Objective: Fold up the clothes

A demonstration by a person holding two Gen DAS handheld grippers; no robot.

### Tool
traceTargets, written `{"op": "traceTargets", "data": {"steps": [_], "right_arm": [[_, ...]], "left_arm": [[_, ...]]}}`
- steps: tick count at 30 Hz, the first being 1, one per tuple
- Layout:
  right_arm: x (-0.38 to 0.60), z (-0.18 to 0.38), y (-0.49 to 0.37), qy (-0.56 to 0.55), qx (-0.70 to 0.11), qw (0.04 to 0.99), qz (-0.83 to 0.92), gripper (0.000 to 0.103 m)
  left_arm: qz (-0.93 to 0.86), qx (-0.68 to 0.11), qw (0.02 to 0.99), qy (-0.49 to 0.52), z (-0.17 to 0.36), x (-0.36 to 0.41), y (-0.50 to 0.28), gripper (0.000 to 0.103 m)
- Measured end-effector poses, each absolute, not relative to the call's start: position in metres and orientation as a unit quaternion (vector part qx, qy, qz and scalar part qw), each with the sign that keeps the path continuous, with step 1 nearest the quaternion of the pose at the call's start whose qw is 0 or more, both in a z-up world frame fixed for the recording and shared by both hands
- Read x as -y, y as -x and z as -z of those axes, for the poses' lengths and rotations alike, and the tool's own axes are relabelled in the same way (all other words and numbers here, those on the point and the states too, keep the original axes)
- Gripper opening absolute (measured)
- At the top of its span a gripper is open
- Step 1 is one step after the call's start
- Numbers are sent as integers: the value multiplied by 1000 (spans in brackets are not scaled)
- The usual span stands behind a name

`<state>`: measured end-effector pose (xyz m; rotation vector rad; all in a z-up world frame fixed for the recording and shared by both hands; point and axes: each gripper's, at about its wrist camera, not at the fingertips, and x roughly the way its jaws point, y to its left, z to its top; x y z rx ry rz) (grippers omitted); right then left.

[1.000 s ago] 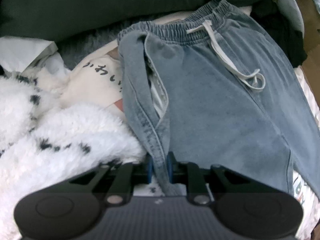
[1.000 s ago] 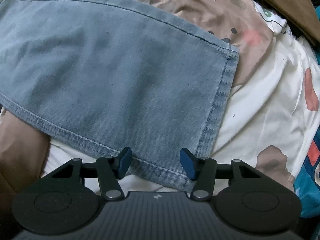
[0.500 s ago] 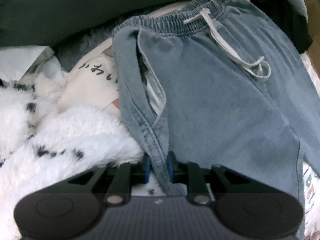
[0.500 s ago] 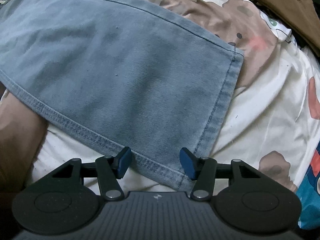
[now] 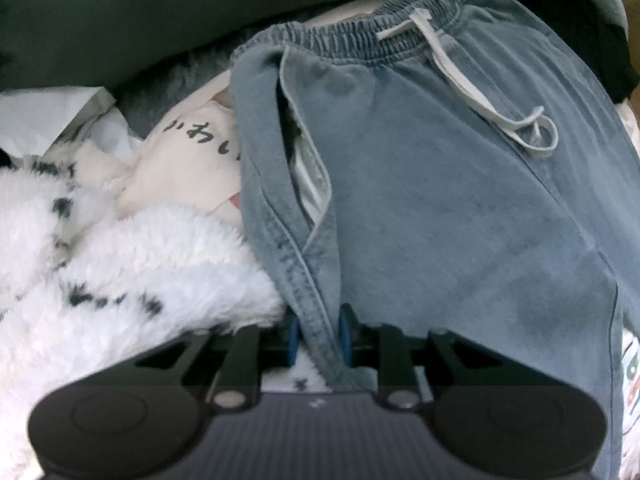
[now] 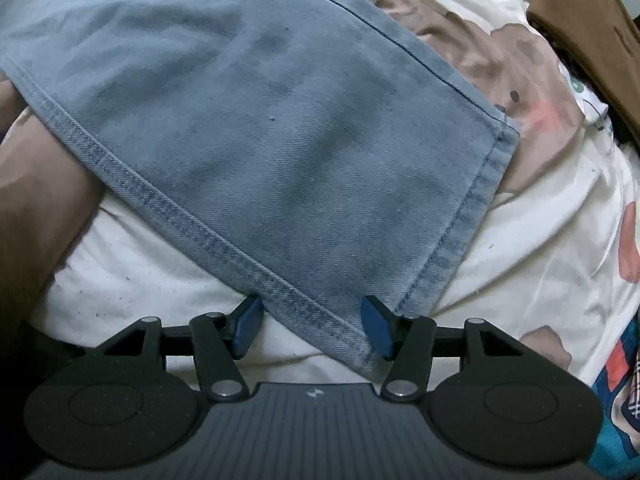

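Light blue jeans (image 5: 440, 200) with an elastic waistband and a white drawstring (image 5: 480, 96) lie spread on the bed. My left gripper (image 5: 320, 340) points down at the trouser's left side seam. A fold of that denim sits between its blue pads, which still touch it while the jaws are opening. In the right wrist view, one jeans leg (image 6: 280, 140) lies flat with its hem at the right. My right gripper (image 6: 312, 328) is open, its pads apart on either side of the hem's near corner and not pressing on it.
A fluffy white blanket with black spots (image 5: 120, 280) lies left of the jeans, with a cream cloth with printed characters (image 5: 192, 160) beside it. Dark green fabric (image 5: 160, 12) fills the back. A bear-print sheet (image 6: 520, 240) covers the bed, with a brown garment (image 6: 580, 32) at the far right.
The left pads have spread slightly around the denim fold and the left view has shifted along the jeans. The right view has rolled, so the leg lies more diagonally; its pads stay apart.
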<state>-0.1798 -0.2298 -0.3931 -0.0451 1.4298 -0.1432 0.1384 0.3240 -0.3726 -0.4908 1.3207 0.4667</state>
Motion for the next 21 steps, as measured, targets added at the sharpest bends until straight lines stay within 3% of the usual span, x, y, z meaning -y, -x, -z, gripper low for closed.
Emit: {"op": "traceTargets", "data": {"steps": [12, 16, 21], "right_arm": [[220, 393, 180, 47, -656, 750, 71, 62], [219, 384, 181, 43, -649, 755, 79, 52], [236, 357, 191, 37, -621, 778, 89, 52]], "left_arm": [[-206, -599, 742, 217, 372, -325, -139, 22], [-215, -593, 742, 227, 371, -325, -138, 22], [-222, -587, 744, 230, 369, -318, -139, 23]]}}
